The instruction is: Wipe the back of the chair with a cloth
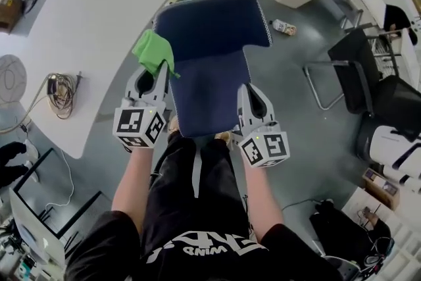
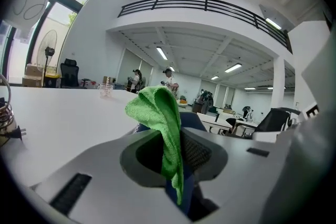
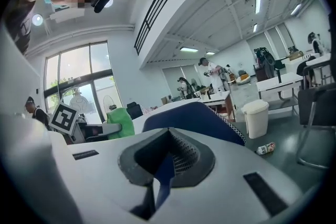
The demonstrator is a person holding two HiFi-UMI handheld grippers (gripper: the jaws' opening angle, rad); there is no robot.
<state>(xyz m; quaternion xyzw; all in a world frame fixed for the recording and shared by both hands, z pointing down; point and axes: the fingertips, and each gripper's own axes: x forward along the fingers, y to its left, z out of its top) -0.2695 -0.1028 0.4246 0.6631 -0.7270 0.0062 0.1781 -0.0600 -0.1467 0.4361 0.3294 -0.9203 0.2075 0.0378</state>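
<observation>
Green cloth [image 1: 154, 52] is clamped in the left gripper [image 1: 160, 76], together with the left edge of the blue chair back [image 1: 214, 43]. The right gripper [image 1: 245, 94] is closed on the chair back's right edge. A white table [image 1: 92, 23] stands just beside the chair's left side.

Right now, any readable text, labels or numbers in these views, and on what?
"WIND": upside down on the person's black shirt; rest of that print unreadable.
Bottle label, on the floor: too small to read.
Marker cubes: square patterns only, no words.
</observation>
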